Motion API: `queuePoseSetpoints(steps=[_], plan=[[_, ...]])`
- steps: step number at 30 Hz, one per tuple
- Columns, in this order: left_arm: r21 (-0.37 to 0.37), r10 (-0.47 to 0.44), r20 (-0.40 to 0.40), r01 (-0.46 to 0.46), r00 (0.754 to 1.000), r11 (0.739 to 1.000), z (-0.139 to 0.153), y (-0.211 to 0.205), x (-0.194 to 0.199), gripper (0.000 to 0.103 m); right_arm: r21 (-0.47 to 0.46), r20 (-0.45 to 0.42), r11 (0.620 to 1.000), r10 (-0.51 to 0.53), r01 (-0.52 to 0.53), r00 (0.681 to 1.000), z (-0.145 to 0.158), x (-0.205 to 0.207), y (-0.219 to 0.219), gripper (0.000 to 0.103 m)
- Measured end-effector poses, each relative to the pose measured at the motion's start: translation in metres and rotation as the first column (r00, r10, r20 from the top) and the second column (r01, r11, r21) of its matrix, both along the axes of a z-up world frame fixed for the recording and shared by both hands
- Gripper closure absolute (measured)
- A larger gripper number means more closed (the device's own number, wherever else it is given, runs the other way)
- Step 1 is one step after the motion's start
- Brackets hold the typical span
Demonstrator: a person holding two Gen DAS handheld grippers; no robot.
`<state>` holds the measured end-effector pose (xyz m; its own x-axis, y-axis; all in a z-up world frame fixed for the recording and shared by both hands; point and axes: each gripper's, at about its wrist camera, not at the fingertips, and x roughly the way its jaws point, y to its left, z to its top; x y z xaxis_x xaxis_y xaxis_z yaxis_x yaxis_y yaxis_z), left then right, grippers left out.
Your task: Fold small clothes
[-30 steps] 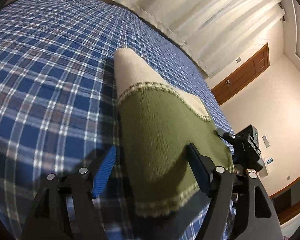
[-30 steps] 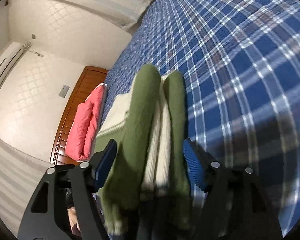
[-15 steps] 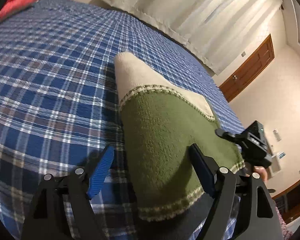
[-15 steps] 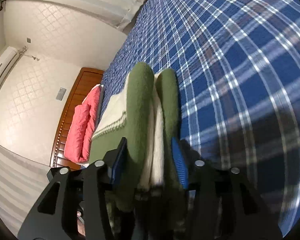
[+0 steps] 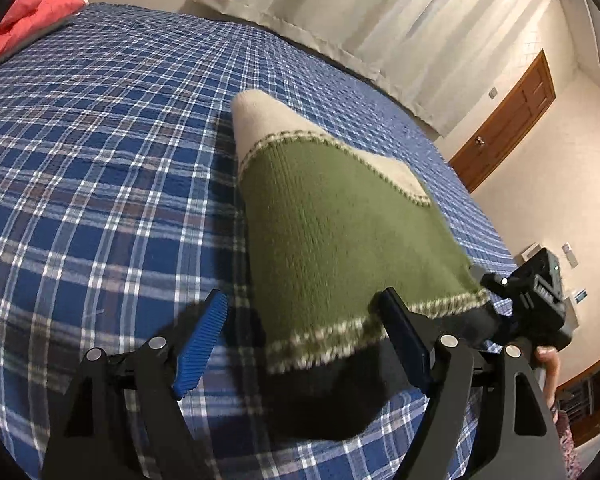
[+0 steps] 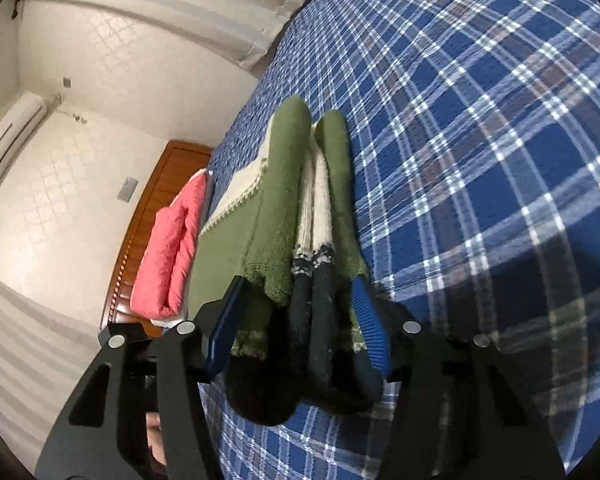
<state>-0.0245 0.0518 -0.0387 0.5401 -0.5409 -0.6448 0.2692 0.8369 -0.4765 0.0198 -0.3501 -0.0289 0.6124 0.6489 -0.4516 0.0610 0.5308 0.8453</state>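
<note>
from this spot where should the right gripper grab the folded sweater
Grip the folded sweater at its near dark-hem end, coming along the bed from that open end; its layers are stacked there between the right gripper, whose jaws are opening.

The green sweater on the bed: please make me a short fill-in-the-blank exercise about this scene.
1. The green sweater lies on a blue ____ bedspread.
2. The far part of the sweater is ____ in colour.
3. The pillow by the headboard is ____.

Missing words: plaid; cream; pink
</note>
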Motion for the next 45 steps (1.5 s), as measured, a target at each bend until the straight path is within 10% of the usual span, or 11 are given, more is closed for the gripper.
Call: queuePoseSetpoints(steps=[11,22,45], plan=[[0.144,0.056,0.074,-0.066,0.996,0.987,0.006,-0.009,-0.029,0.026,-0.272,0.072,0.961,-0.035,0.053,0.997,0.028,-0.042,0.019,0.032],[0.265,0.121,0.169,-0.163,0.978,0.95,0.017,-0.015,-0.058,0.02,-0.656,0.131,0.748,-0.02,0.102,0.991,0.046,-0.066,0.073,0.017],[0.355,0.206,0.238,-0.283,0.949,0.891,0.028,-0.017,-0.088,0.018,-0.729,0.164,0.674,0.002,0.12,0.986,0.058,-0.076,0.102,0.014]])
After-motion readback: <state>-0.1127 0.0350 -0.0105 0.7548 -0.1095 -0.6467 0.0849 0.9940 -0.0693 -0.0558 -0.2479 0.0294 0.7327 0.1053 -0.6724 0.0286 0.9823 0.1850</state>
